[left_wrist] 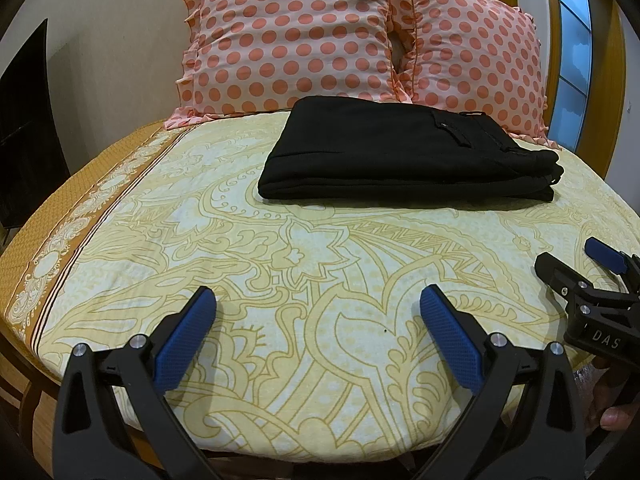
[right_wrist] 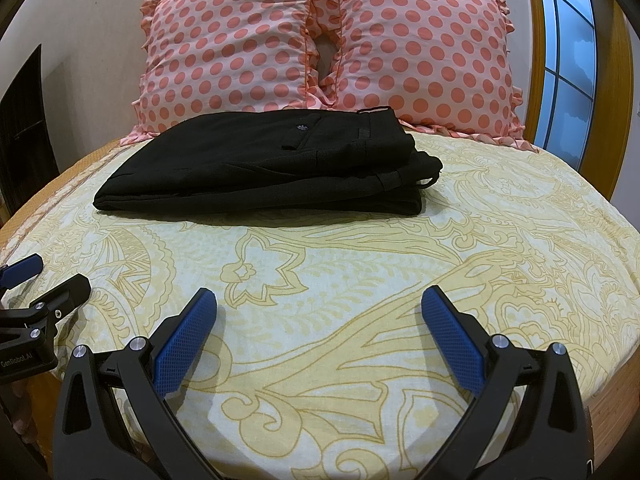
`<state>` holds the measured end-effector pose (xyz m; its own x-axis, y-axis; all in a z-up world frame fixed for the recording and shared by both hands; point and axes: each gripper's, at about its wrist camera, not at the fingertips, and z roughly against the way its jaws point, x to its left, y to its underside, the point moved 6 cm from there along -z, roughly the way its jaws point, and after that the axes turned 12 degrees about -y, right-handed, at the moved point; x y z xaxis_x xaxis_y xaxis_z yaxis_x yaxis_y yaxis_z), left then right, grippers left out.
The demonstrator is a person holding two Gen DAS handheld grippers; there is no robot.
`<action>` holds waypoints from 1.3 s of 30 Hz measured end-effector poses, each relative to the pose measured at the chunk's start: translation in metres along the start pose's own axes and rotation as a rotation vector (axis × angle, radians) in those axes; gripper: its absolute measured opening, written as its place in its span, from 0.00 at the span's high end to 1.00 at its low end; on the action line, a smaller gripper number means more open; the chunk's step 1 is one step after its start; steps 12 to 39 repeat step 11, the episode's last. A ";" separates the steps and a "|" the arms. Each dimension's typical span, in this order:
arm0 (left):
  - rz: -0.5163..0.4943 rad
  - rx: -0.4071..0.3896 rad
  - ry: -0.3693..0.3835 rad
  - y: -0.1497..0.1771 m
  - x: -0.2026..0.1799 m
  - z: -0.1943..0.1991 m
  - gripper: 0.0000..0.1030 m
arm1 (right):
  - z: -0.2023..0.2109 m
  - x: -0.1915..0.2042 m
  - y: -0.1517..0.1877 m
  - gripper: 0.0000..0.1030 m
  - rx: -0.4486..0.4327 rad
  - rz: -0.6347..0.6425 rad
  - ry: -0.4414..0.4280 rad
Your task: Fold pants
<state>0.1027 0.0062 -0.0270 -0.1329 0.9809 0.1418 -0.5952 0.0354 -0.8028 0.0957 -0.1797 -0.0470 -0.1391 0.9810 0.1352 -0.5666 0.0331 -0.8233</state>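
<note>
Black pants (left_wrist: 404, 152) lie folded in a flat stack on the yellow patterned bedsheet (left_wrist: 280, 260), just in front of the pillows; they also show in the right wrist view (right_wrist: 264, 168), with a buttoned back pocket on top. My left gripper (left_wrist: 318, 304) is open and empty, low over the near part of the bed, well short of the pants. My right gripper (right_wrist: 320, 304) is open and empty too, beside the left one. The right gripper shows at the right edge of the left wrist view (left_wrist: 572, 264), and the left gripper at the left edge of the right wrist view (right_wrist: 48, 276).
Two pink polka-dot pillows (left_wrist: 296, 36) (right_wrist: 424, 52) lean against the wall behind the pants. A wood-framed window (right_wrist: 568, 60) is at the right. A dark panel (left_wrist: 28, 128) stands at the left. The bed's front edge (left_wrist: 120, 432) is right below my grippers.
</note>
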 end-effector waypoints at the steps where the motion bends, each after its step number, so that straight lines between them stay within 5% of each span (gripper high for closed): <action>1: 0.000 0.000 0.000 0.000 0.000 0.000 0.02 | 0.000 0.000 0.000 0.01 0.000 0.000 0.000; 39: -0.003 -0.007 0.005 0.002 0.000 0.000 0.02 | 0.000 0.000 0.000 0.01 -0.001 0.000 0.001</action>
